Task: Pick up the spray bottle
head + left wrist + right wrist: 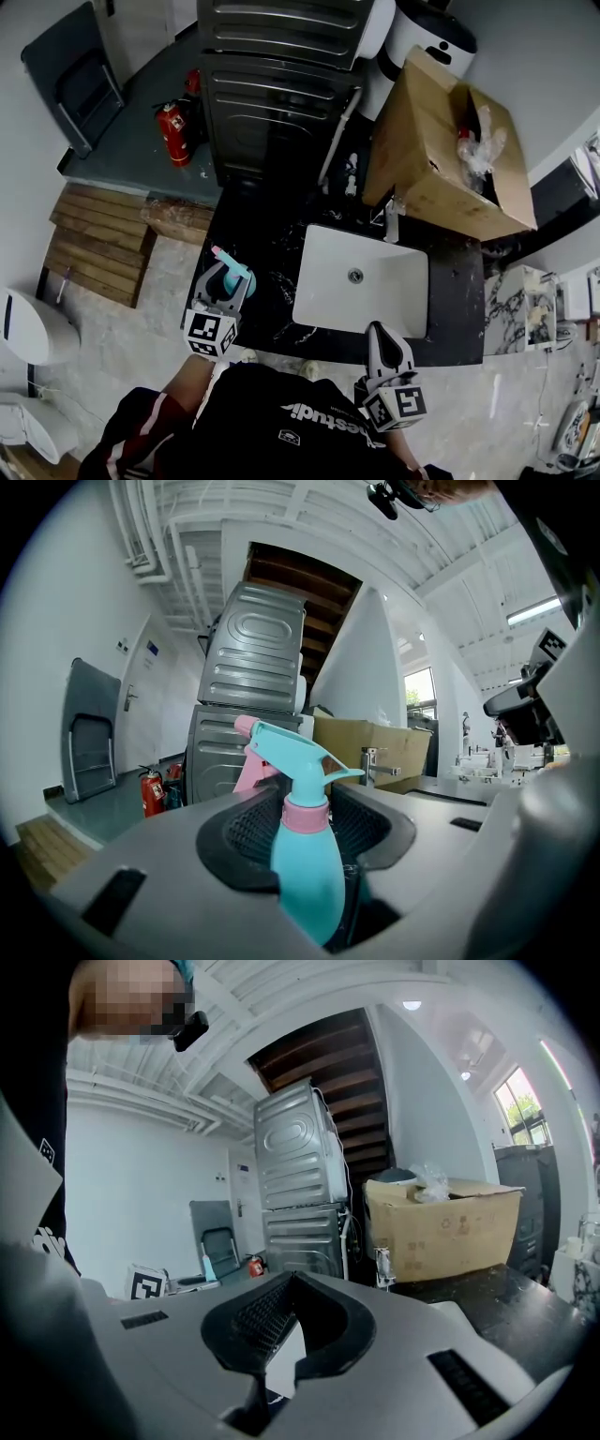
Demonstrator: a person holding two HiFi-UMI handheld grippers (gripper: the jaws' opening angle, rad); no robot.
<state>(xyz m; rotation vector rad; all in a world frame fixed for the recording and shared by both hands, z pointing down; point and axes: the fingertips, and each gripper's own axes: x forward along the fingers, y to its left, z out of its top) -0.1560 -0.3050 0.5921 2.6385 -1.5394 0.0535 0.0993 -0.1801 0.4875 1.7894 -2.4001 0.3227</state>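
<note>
Your left gripper reaches level over the near left corner of the black counter. Its jaws are spread wide around the upright teal spray bottle, which stands between the pads without showing any squeeze. The bottle's pink collar and trigger rise above the jaws. Just right of it lies the white sink, with a faucet at its far edge. Your right gripper sits at the sink's near rim, its jaws drawn together on nothing. Beyond the counter, stacked grey machines fill the far middle. An open cardboard box rests on the counter at far right. On the floor to the far left stands a red fire extinguisher, with a wooden pallet nearer you.
</note>
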